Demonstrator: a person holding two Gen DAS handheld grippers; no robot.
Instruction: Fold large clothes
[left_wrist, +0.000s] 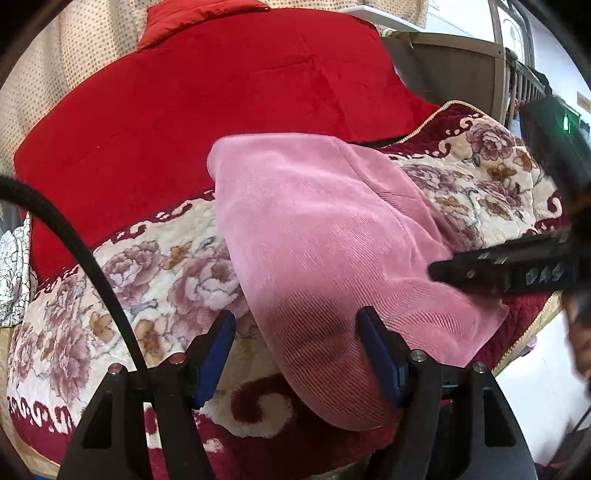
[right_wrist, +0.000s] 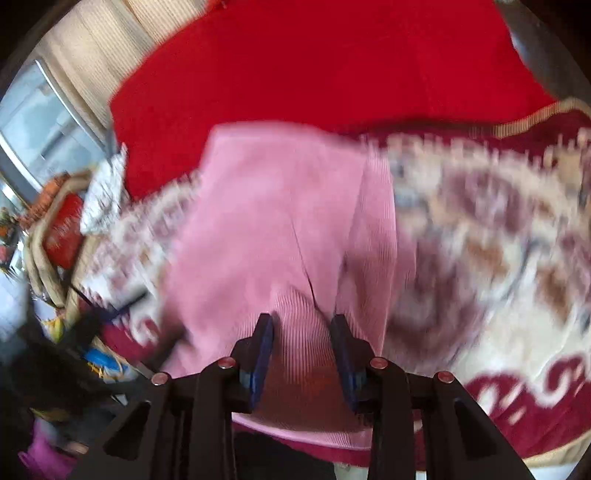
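Observation:
A pink ribbed garment lies folded on a floral blanket. My left gripper hovers open over its near end, one pad on each side of the cloth and neither pressing it. From the right, one black finger of my right gripper reaches the garment's right edge. In the right wrist view the right gripper stands narrow, with a raised ridge of the pink garment pinched between its pads. A crease runs away from that grip. The cloth at the pads looks sharp while everything around is blurred.
A red blanket covers the bed behind the floral blanket. A black cable arcs across the left. Brown wooden furniture stands at the far right. A woven basket with clutter sits off the bed's left side.

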